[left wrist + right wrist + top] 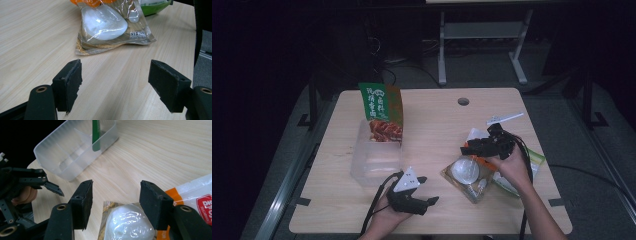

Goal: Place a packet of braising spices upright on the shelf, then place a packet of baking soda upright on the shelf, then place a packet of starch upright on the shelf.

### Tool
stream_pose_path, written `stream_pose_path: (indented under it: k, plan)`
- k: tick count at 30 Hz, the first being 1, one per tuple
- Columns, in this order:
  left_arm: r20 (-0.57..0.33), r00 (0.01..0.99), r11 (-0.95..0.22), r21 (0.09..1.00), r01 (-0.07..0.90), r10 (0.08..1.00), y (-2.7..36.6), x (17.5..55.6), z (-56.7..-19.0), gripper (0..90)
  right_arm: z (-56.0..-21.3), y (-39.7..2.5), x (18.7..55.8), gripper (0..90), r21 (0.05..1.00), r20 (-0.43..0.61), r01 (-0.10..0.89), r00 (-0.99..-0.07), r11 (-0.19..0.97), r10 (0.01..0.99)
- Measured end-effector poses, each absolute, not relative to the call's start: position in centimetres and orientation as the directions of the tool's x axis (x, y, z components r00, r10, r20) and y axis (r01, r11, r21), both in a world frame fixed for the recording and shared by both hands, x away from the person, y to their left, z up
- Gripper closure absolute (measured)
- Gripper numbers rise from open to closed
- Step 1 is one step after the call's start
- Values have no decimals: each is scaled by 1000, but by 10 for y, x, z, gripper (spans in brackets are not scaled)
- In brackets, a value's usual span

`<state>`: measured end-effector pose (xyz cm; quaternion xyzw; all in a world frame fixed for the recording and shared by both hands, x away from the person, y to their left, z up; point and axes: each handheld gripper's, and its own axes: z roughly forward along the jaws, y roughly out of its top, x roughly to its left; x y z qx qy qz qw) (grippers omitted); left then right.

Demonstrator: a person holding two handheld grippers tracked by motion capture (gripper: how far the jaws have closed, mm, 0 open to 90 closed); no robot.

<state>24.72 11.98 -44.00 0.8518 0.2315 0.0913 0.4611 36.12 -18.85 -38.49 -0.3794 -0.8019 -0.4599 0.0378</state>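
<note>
Bun pack (466, 175) lies flat on worktop (432, 125). Right gripper (115, 203) above it, fingers wide. Go lower, pinch pack edge softly. Left gripper (115, 87) wide, holds nothing.

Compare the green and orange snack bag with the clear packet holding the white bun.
The green and orange snack bag stands upright in the clear plastic bin; the clear packet with the white bun lies flat on the wooden table. The snack bag is opaque and printed; the bun packet is see-through. The right gripper hovers over the bun packet, while the snack bag stands apart from both grippers. Both are sealed food packs.
</note>
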Motion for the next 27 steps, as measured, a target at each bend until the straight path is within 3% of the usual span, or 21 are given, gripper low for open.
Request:
stream_pose_path:
  k: [27]
  plan:
    - [-72,889,-489,814,315,452,103,249,-443,286,-383,-233,327,424,700,409,669,-664,252,626]
